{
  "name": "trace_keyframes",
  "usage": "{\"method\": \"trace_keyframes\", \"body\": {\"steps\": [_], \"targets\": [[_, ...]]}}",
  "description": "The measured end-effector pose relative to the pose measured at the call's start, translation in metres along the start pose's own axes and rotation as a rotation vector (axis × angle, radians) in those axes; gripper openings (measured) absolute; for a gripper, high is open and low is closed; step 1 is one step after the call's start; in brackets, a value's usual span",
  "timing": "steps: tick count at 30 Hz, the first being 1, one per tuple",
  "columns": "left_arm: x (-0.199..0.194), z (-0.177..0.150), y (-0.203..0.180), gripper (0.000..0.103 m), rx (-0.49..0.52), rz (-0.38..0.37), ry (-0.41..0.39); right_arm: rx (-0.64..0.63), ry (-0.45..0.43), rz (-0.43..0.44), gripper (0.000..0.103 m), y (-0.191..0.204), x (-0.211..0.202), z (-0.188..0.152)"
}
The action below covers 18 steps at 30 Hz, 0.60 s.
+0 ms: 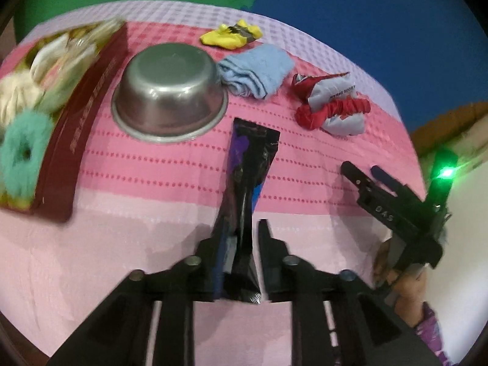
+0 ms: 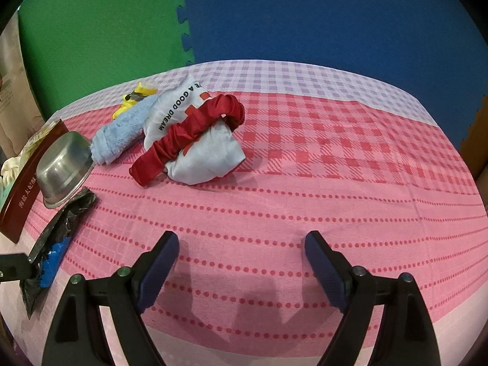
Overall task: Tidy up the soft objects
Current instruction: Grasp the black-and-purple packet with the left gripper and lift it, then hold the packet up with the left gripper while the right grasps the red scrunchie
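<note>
Left wrist: left gripper (image 1: 241, 244) slightly parted, black pouch (image 1: 247, 189) between the jaws, right pad clear of it; grip uncertain. Pouch lying on pink cloth (image 1: 152, 189) near upturned steel bowl (image 1: 169, 94).

Right wrist: right gripper (image 2: 241, 256) wide open, empty, above cloth. Red scrunchie (image 2: 189, 135) around grey fabric bundle (image 2: 210, 152), blue towel (image 2: 119, 134) beside.

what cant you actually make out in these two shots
- Dark red box, left wrist view: its contents and side lettering are motion-blurred.
- Black pouch, both views: print unreadable; whether the left gripper pads still press it is unclear.
- Yellow item, right wrist view: mostly hidden behind the blue towel.
</note>
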<state>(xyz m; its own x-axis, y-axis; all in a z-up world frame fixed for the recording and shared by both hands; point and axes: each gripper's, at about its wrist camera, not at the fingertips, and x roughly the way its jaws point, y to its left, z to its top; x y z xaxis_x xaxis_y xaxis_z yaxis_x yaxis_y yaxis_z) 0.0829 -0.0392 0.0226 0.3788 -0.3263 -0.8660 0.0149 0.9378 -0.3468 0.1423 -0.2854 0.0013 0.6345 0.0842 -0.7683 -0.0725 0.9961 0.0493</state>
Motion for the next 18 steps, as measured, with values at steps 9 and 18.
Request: {"method": "trace_keyframes", "body": {"steps": [9,18], "targets": [[0.03,0.016,-0.019,0.018,0.155,0.142,0.022,0.004,-0.002,0.005,0.088,0.0,0.0,0.001],[0.021,0.0,-0.014,0.012,0.134,0.111,-0.062,0.016,-0.008,0.02,0.088,-0.004,-0.002,0.0]]}}
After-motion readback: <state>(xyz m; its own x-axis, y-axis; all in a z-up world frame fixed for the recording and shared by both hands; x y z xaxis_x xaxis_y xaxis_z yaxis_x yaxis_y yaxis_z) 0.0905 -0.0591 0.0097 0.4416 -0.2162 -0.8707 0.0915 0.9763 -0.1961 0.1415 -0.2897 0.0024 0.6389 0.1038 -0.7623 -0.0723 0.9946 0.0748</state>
